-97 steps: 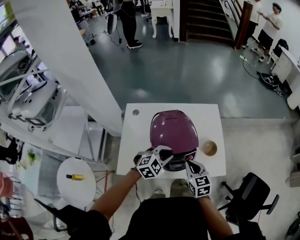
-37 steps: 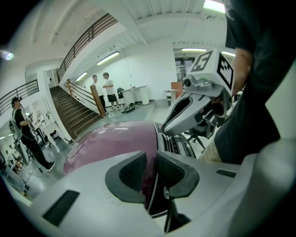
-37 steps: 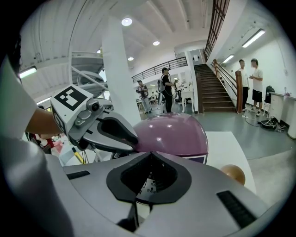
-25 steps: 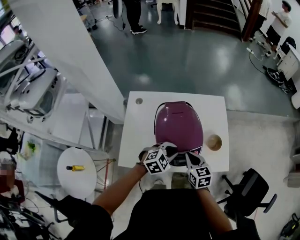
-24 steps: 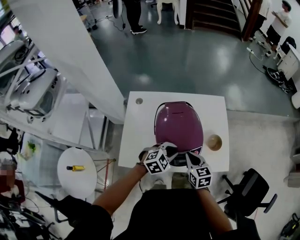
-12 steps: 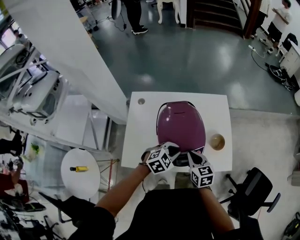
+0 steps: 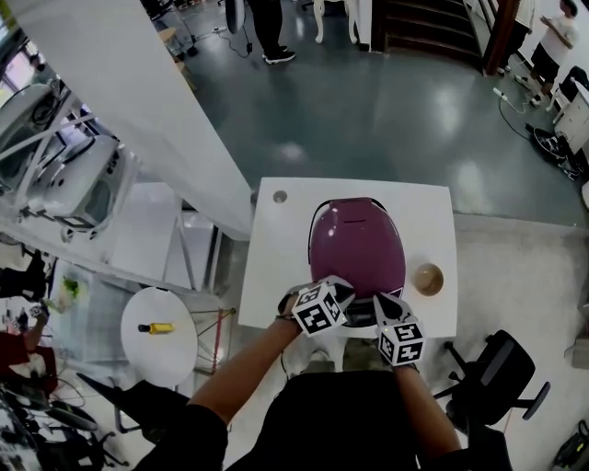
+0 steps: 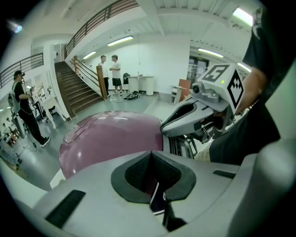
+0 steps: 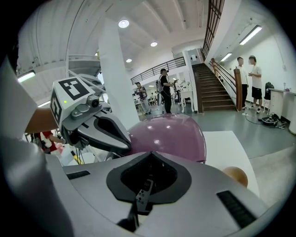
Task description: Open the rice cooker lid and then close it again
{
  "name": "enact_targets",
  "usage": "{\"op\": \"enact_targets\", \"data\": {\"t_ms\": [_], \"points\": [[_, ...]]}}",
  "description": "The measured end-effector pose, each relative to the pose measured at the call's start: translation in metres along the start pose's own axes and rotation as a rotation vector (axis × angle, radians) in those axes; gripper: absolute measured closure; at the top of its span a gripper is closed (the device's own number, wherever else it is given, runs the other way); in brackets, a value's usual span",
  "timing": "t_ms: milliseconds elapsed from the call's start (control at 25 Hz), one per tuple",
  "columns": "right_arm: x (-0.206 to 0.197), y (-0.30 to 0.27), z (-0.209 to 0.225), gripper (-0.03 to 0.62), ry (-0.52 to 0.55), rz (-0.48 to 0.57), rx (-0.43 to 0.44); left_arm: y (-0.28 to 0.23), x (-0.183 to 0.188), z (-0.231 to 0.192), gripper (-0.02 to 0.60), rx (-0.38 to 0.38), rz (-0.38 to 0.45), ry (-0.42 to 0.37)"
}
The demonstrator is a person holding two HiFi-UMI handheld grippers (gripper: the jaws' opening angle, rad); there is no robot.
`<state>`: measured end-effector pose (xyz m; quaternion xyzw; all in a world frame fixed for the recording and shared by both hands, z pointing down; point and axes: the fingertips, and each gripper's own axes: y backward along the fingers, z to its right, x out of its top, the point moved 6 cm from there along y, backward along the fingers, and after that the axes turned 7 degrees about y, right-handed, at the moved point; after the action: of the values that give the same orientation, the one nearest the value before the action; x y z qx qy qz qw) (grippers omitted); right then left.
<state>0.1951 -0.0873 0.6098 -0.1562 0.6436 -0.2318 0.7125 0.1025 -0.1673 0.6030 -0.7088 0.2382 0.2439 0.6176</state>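
- Left hand-held gripper (image 7: 340,294), its jaws just closed together on nothing, sits at the near front edge of the rice cooker (image 7: 357,241).
- Right hand-held gripper (image 7: 383,305), jaws likewise together and empty, hovers just beside it.
- The cooker, lid down, stretches away from both across the counter (image 7: 276,267).

Open-plan lab or workshop hall

Polished grey floor (image 7: 368,120), staircase (image 7: 419,28) with mezzanine railing (image 8: 99,18), strip lights (image 8: 122,40), white pillar (image 7: 138,101), small white worktop (image 7: 276,258), office chair (image 7: 492,377), people (image 7: 267,28) standing about.
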Motion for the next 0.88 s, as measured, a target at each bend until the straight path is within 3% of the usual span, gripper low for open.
{"op": "enact_targets", "data": {"t_ms": [120,320,520,880], "points": [[-0.001,0.000,0.005,0.594,-0.002,-0.005,0.005,-0.001,0.002,0.000,0.577,0.002,-0.028,0.020],[-0.001,0.000,0.011,0.594,0.000,-0.005,0.011,-0.001,0.003,0.003,0.577,0.009,-0.077,-0.047],[0.004,-0.004,0.014,0.594,0.012,0.007,0.015,-0.004,0.009,0.001,0.577,0.018,-0.146,-0.027],[0.005,-0.004,0.015,0.594,0.026,0.006,0.026,-0.006,0.018,0.007,0.577,0.050,-0.222,-0.077]]}}
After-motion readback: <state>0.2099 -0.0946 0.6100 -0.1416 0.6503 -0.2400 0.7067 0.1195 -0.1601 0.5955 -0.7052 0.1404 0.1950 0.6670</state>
